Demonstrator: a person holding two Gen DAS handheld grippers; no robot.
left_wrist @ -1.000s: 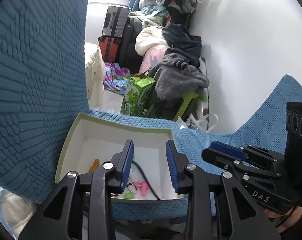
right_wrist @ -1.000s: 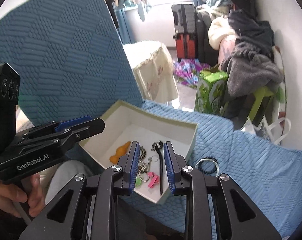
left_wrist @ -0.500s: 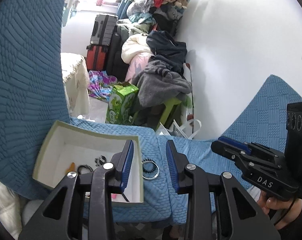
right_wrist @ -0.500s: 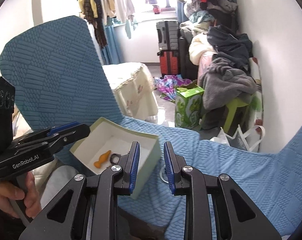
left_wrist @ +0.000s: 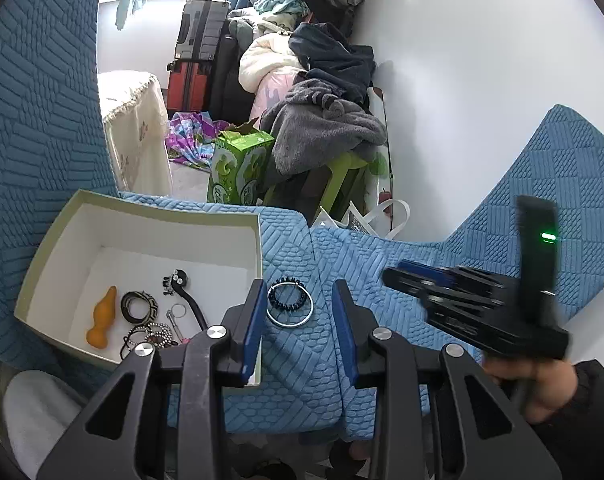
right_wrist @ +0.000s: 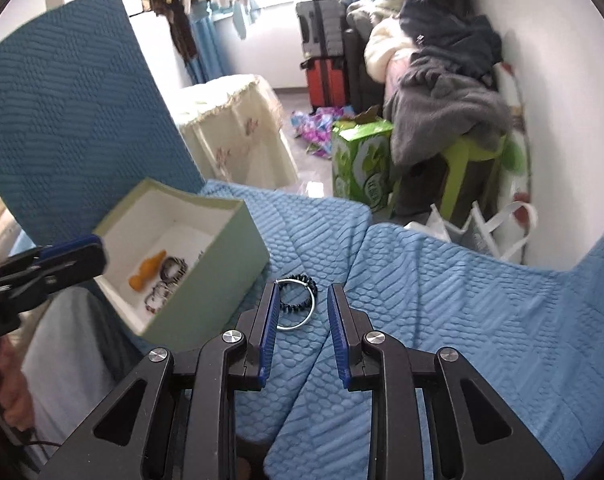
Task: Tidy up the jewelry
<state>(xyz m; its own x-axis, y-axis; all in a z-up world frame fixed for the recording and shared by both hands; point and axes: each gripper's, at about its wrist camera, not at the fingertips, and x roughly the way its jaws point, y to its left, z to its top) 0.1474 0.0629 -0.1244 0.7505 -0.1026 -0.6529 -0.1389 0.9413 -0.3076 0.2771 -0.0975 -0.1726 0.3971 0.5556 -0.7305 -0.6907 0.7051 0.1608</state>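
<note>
Nearest us, our right gripper (right_wrist: 302,322) has its jaws apart and empty, and so has our left gripper (left_wrist: 299,322). Just ahead at twelve o'clock, the beaded bracelet and thin bangle (right_wrist: 295,304) lie on the blue quilt (right_wrist: 442,320). At ten o'clock sits the open box (right_wrist: 205,280) holding other pieces. We judge the pickup is next: straddle the bracelet, then close.

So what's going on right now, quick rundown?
Left gripper and right gripper open, empty. Black beaded bracelet with silver ring on blue quilted cover, beside pale green cardboard box. Nothing blocking.
</note>
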